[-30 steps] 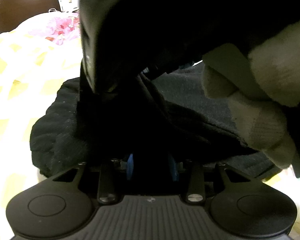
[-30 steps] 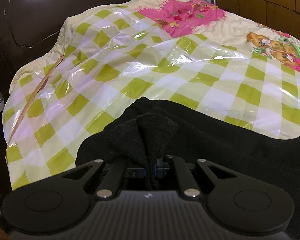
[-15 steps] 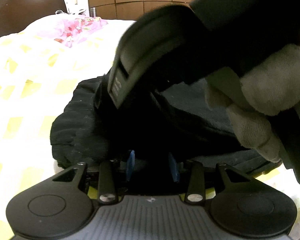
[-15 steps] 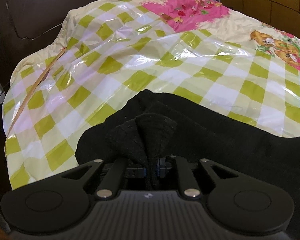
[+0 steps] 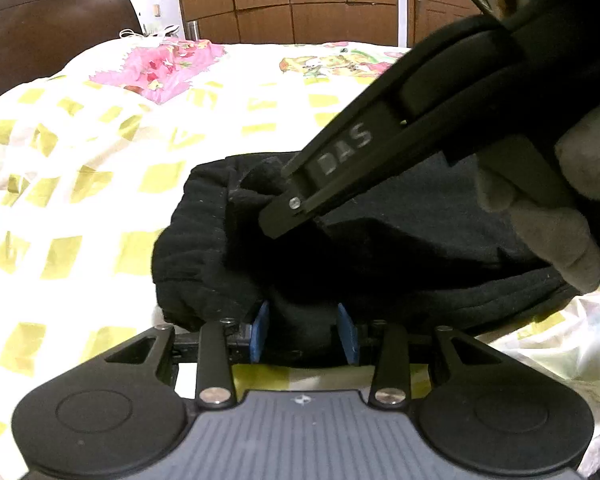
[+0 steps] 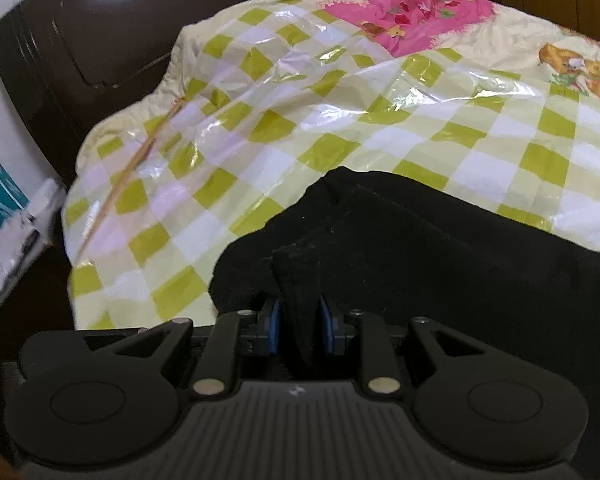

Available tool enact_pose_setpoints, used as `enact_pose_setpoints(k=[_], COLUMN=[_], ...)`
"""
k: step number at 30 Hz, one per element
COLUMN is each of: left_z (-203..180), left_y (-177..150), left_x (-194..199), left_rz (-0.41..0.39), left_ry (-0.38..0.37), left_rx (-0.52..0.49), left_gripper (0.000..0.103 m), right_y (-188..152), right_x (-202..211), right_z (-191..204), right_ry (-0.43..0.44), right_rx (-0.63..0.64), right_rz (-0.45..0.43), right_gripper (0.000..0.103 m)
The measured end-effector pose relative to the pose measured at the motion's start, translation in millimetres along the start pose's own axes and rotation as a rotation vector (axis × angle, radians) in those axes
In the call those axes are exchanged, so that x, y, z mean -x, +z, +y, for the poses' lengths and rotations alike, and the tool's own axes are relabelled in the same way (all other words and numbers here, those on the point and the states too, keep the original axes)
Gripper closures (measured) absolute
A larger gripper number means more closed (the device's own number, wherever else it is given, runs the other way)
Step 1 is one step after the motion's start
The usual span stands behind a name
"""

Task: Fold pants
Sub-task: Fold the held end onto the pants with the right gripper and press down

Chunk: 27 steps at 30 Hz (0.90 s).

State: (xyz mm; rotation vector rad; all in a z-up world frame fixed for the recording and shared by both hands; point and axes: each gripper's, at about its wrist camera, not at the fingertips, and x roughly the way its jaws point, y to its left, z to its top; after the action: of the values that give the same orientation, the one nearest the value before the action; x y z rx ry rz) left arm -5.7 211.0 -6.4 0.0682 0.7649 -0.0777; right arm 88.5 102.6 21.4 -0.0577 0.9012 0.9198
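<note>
The black pants [image 5: 400, 240] lie folded on the checked bed cover; they also show in the right wrist view [image 6: 440, 248]. My left gripper [image 5: 303, 334] is open, its blue pads [image 5: 259, 332] spread on either side of a bunched edge of the pants. My right gripper [image 6: 299, 326] has its pads [image 6: 274, 326] parted a little with a pinch of black cloth still standing between them. In the left wrist view the right gripper's body [image 5: 380, 152] reaches in from the upper right, its tip on the pants, held by a gloved hand [image 5: 560, 216].
The yellow-and-white checked plastic cover [image 6: 300, 128] spreads over the bed, with a pink floral patch [image 5: 160, 68] at the far end. A dark wooden headboard [image 5: 48, 28] and wooden cupboards [image 5: 292, 0] stand behind. The bed's edge drops off at left [image 6: 72, 216].
Both grippers have lowered the pants onto the bed. My left gripper's jaws opened wide and let go. My right gripper's jaws widened slightly and it pulled back to the right.
</note>
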Motion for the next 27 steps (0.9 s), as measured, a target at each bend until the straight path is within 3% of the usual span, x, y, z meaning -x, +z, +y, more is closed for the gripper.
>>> enact_pose_setpoints(k=[7,10,12,17,20,22,25,27], left_z=[0.0,0.3,1.3,12.5,17.0,15.7,14.6,12.0], left_y=[6.0,6.8,7.3,0.4,-1.5,-0.3,-1.7,-1.5], left_x=[-4.5,-4.1,-3.7,-1.0,2.2,0.3,2.5,6.4], left_rz=[-0.005,-0.005,-0.008,-0.019,-0.018,-0.014,-0.006,-0.004], left_ry=[0.002,0.0,-0.002,-0.012,-0.015,-0.013,-0.009,-0.007], left_rx=[0.025,0.02,0.025,0.045,0.051,0.049,0.045,0.043], left_gripper=[0.052,0.052,0.052,0.052,0.052,0.052,0.052,0.052], right_y=[3.7,4.4,6.9,22.7,37.5,41.8,33.7,22.5], right_x=[-6.8,-13.5,-14.4,20.6,30.9,19.3,-18.3,-29.1], right_z=[-1.2,0.2,-6.2,-14.7,-12.3,-7.0,-2.4,-4.2], right_ry=[-0.036,-0.092,-0.072,-0.016,-0.014,-0.031,-0.021,-0.009], right_rx=[-0.003,0.004,-0.056,-0.195,-0.208,-0.175,-0.131,-0.137], right_rz=[-0.006,-0.013,-0.011,-0.154,-0.233,-0.209,-0.041,-0.015], right_gripper=[0.08,0.096,0.096,0.097,0.097,0.096,0.093,0.091])
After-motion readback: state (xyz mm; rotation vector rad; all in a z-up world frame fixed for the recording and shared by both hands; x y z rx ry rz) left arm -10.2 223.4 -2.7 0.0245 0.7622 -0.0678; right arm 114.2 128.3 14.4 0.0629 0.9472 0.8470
